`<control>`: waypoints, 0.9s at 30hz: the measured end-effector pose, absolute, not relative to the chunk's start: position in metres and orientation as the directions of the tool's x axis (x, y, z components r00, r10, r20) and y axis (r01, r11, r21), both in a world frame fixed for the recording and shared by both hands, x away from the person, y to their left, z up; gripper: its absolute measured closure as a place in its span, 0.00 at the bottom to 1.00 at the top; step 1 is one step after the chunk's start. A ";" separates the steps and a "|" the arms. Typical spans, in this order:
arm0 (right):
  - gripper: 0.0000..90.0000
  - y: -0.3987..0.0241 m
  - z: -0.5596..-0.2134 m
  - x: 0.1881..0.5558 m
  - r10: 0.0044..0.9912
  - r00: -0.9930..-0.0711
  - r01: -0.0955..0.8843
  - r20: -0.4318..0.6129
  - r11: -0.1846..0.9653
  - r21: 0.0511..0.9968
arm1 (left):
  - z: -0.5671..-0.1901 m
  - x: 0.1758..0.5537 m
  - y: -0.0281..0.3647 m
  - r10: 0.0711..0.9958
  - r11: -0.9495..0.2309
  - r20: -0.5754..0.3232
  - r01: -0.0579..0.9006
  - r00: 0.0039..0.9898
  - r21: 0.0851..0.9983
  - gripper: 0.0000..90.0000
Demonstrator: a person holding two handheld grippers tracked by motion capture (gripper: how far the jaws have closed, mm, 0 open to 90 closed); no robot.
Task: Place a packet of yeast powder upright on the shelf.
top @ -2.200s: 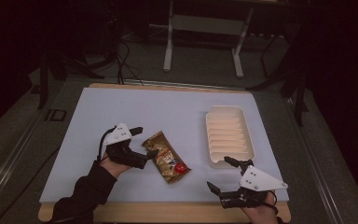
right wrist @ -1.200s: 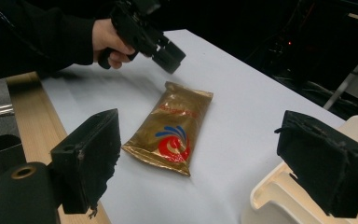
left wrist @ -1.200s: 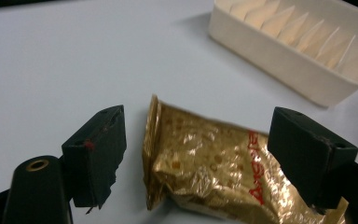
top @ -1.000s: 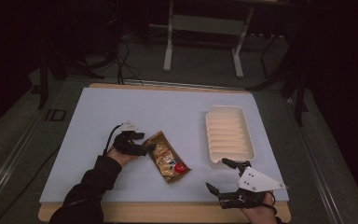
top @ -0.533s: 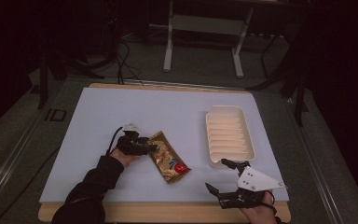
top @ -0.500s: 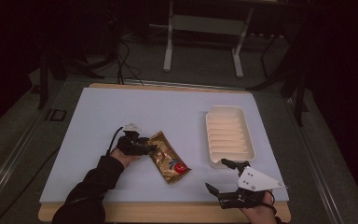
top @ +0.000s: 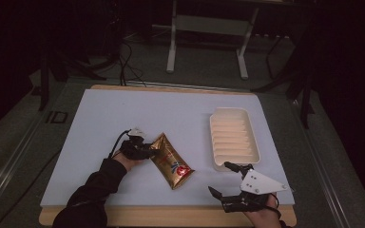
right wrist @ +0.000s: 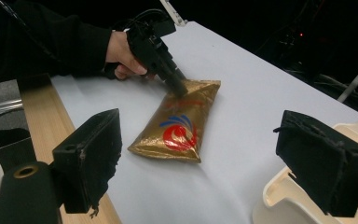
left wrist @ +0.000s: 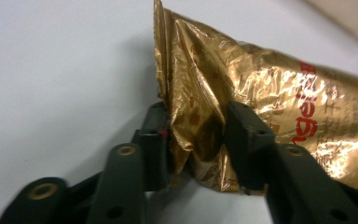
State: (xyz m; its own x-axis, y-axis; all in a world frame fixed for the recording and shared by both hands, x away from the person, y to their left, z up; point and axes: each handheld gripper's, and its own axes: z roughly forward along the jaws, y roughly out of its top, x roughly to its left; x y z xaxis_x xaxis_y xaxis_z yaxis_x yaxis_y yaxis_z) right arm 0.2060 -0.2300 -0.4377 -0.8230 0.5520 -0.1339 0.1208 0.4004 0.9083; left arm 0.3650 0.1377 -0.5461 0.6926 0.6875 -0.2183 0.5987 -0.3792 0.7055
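A gold foil pouch [top: 172, 162] with a red and blue logo lies on the white table sheet, left of centre. My left gripper [top: 150, 151] comes at it from the left and is shut on its near left end. In the left gripper view the crumpled foil [left wrist: 261, 102] is pinched between the two jaws of the left gripper [left wrist: 196, 135]. My right gripper [top: 222, 179] stands open near the front edge, right of the pouch, with nothing between its fingers. The right gripper view looks past its open jaws at the pouch [right wrist: 182, 123] and the left gripper [right wrist: 176, 87].
A cream ribbed tray [top: 214, 137] stands at the right of the sheet, just beyond the right gripper; its corner [right wrist: 279, 205] is close to the right jaw. The wooden table edge [top: 171, 216] runs along the front. A metal stand [top: 171, 42] stands on the floor behind.
The left gripper has moved right to the pouch and shut on its end, crumpling the foil. The right gripper has stayed in place, open.
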 end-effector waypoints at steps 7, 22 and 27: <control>0.16 -0.231 -0.437 0.207 0.556 -0.821 0.127 -0.127 0.395 0.910 | -0.541 0.360 0.130 0.679 -0.424 -0.155 0.555 0.718 0.716 0.93; 0.16 -0.235 -0.435 0.207 0.569 -0.813 0.129 -0.119 0.377 0.917 | -0.514 0.352 0.129 0.633 -0.461 -0.117 0.494 0.765 0.737 0.96; 0.16 -0.235 -0.435 0.208 0.570 -0.815 0.139 -0.107 0.371 0.918 | -0.503 0.347 0.129 0.616 -0.471 -0.101 0.468 0.781 0.748 0.96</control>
